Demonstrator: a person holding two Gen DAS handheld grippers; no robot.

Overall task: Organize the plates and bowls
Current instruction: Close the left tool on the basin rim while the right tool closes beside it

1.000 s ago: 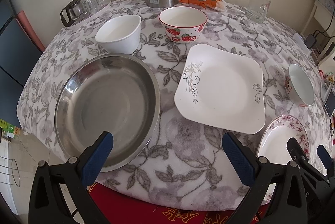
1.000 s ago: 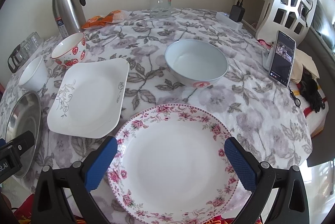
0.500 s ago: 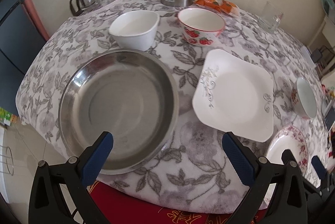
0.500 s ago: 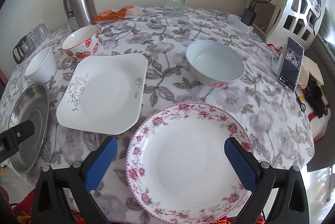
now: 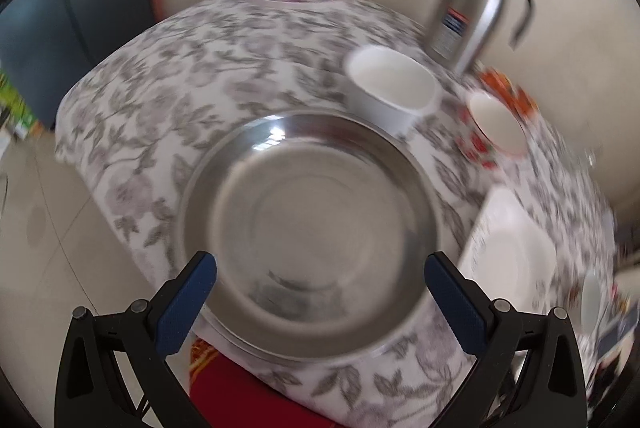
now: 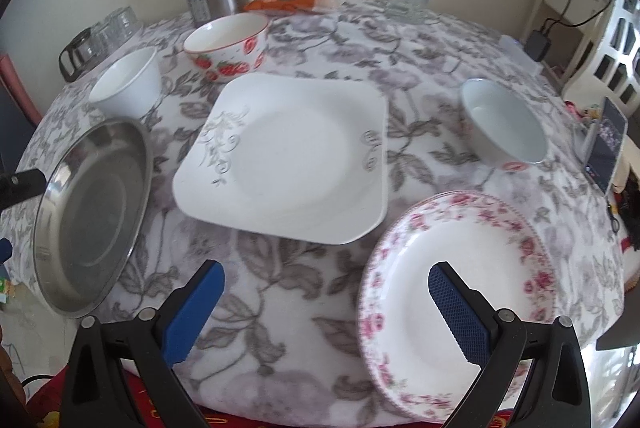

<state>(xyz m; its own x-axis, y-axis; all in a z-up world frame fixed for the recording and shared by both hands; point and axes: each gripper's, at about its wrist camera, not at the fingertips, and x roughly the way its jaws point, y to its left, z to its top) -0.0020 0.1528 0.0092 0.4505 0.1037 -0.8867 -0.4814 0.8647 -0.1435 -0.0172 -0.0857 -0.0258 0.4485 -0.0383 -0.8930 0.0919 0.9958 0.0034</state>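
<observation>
In the left wrist view, the left gripper (image 5: 320,302) gaped wide and empty, the steel pan (image 5: 310,232) lying dead ahead between its jaws at the table's near left edge. In the right wrist view, the right gripper (image 6: 326,308) was likewise spread and empty, the floral plate (image 6: 460,280) under its right jaw and the square plate (image 6: 288,156) farther ahead.

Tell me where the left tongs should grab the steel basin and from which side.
Grip the near rim of the steel basin, coming in low from the table's front edge. It is wide and shallow with a thin flared lip that overhangs that edge, so one finger can probably slip under and one over. The open left tongs already straddle that side.
</observation>
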